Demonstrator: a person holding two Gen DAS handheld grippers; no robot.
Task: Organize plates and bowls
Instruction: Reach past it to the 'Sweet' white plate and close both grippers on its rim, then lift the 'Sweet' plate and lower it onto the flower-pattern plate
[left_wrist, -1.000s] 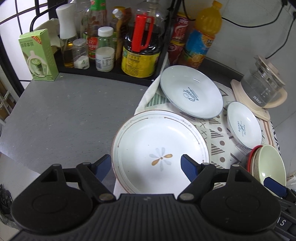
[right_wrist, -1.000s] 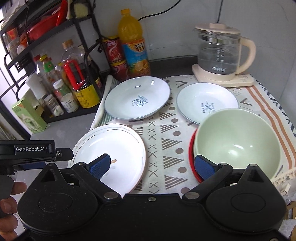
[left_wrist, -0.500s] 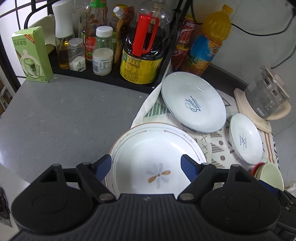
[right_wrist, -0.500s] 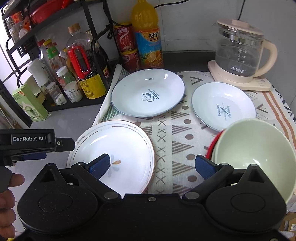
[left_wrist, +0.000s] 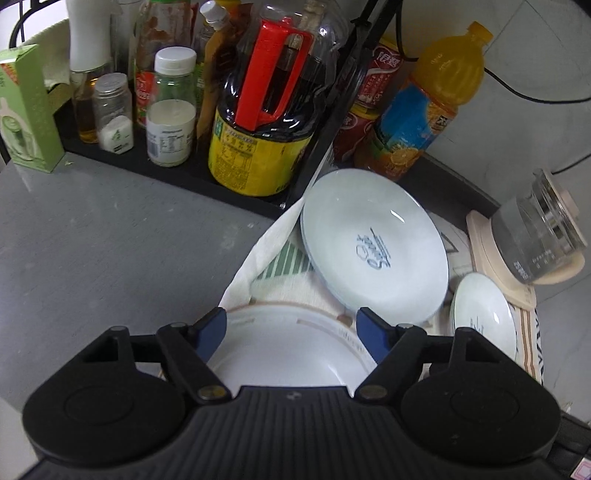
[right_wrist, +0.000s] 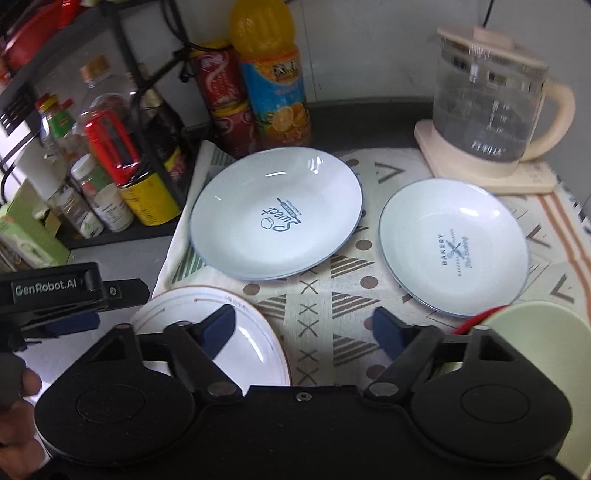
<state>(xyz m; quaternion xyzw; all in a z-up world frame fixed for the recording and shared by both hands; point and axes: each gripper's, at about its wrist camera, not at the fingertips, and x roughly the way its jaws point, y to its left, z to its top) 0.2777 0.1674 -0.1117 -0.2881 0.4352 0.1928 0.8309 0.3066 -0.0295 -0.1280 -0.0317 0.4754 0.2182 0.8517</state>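
Observation:
A white flower plate with a brown rim (left_wrist: 291, 350) (right_wrist: 255, 339) lies at the near left of the patterned cloth. A large "Sweet" plate (left_wrist: 373, 243) (right_wrist: 277, 214) lies behind it. A smaller "Bakery" plate (right_wrist: 454, 243) (left_wrist: 484, 310) lies to the right. A pale green bowl (right_wrist: 535, 332) sits in a red bowl (right_wrist: 476, 320) at the near right. My left gripper (left_wrist: 291, 328) is open and empty, low over the flower plate. My right gripper (right_wrist: 304, 326) is open and empty above the cloth, between the flower plate and the bowls.
A black rack with a soy sauce jug (left_wrist: 266, 122), bottles and jars stands at the back left. An orange juice bottle (right_wrist: 273, 77) and red cans (right_wrist: 225, 99) stand behind the plates. A glass kettle (right_wrist: 491, 107) stands at the back right. Grey counter (left_wrist: 110, 251) lies left.
Both grippers have moved forward and lower toward the plates. The flower plate has slid under the left gripper's jaws. The bowls have slipped to the right edge of the right wrist view.

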